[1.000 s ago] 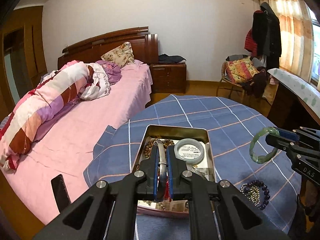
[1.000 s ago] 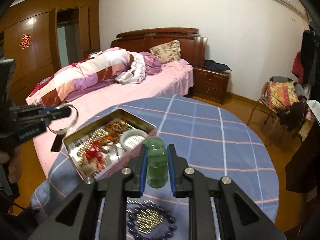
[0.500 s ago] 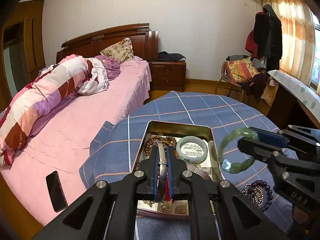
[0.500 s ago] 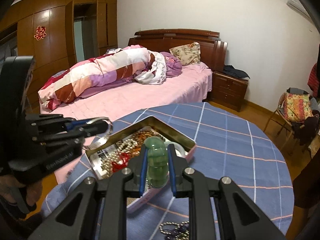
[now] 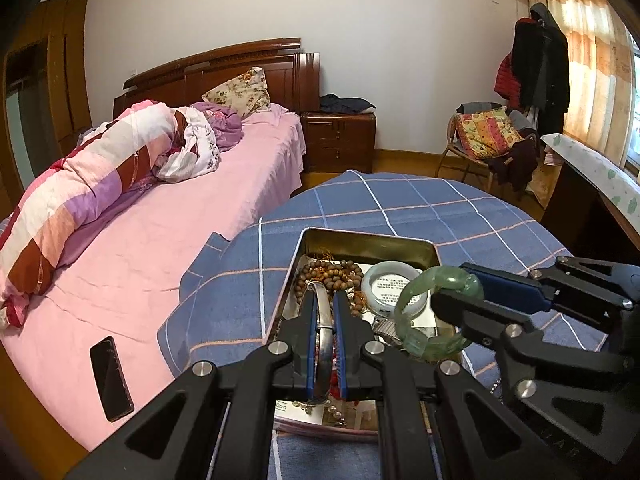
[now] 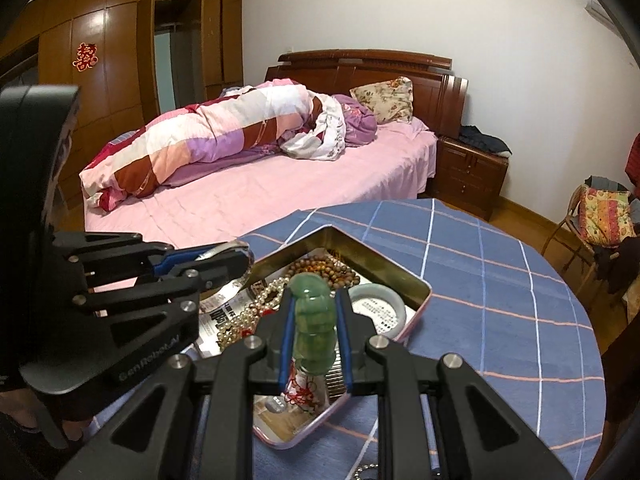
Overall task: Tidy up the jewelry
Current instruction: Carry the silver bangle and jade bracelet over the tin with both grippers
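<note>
Where legible, gripper [image 6: 224, 266] reads "GenRobot.AI".

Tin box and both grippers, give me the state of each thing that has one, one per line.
Tin box: lid off, holding jewelry.
Left gripper: shut on silver bangle, above the box.
Right gripper: shut on green jade bracelet, above the box.
Pale jade bangle: lying in the box.
Wooden bead string: heaped in the box.

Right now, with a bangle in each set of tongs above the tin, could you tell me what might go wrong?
1. The green bangle and silver bangle hang close over the tin; they could knock together.
2. Dropped, the green one may strike the pale bangle lying inside.
3. The silver one could snag the wooden beads.
</note>
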The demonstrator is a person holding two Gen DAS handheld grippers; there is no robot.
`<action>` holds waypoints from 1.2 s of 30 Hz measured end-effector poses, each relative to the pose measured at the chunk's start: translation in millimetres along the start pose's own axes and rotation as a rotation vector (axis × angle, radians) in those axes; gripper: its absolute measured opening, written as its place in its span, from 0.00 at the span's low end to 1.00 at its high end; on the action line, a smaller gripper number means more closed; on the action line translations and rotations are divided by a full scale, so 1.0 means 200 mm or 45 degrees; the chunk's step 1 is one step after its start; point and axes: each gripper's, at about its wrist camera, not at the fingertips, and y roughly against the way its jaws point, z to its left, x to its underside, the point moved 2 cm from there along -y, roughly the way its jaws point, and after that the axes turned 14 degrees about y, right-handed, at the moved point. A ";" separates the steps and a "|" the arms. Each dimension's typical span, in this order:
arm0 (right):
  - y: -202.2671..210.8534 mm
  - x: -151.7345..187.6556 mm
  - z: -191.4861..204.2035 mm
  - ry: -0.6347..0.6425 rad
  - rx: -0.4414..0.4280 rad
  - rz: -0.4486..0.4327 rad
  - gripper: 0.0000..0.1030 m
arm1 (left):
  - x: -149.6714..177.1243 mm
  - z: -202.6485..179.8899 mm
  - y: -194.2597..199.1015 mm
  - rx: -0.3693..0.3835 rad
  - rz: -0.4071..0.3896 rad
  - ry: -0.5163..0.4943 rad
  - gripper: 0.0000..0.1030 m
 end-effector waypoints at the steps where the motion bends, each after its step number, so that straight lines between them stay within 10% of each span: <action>1: -0.01 0.00 0.00 -0.001 0.000 0.004 0.21 | 0.00 0.00 0.00 0.001 0.001 -0.002 0.07; 36: -0.16 0.10 0.01 -0.022 -0.027 0.112 0.21 | 0.11 -0.02 -0.15 -0.013 0.113 -0.045 0.07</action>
